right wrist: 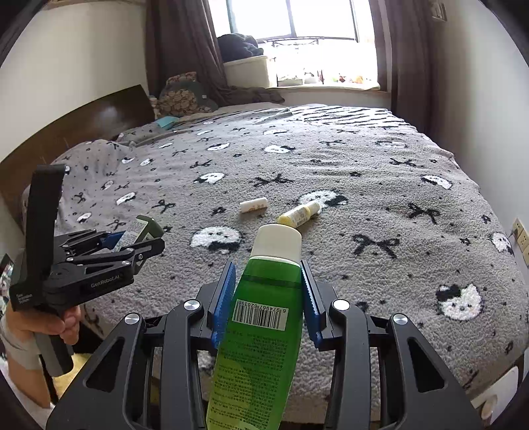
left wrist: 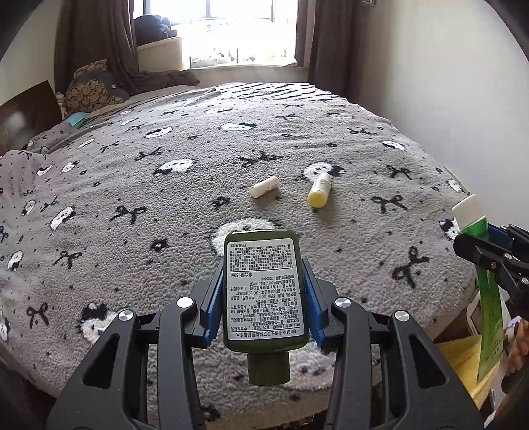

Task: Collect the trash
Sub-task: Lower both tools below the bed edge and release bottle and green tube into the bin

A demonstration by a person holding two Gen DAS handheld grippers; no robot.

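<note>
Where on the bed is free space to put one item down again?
The blanket is bare right of the yellow bottle, toward the wall, and left of the white tube, toward the pillows. Only the middle, where those two lie apart, is occupied.

Both wrist views low at bed (left wrist: 132, 185) edge, facing window (right wrist: 317, 20)

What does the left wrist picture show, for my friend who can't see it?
The left gripper is shut on a dark green bottle above a bed with a grey blanket patterned with bows. A small white tube and a yellow bottle lie apart on the blanket, and the right gripper holds a green tube at the right edge.
</note>
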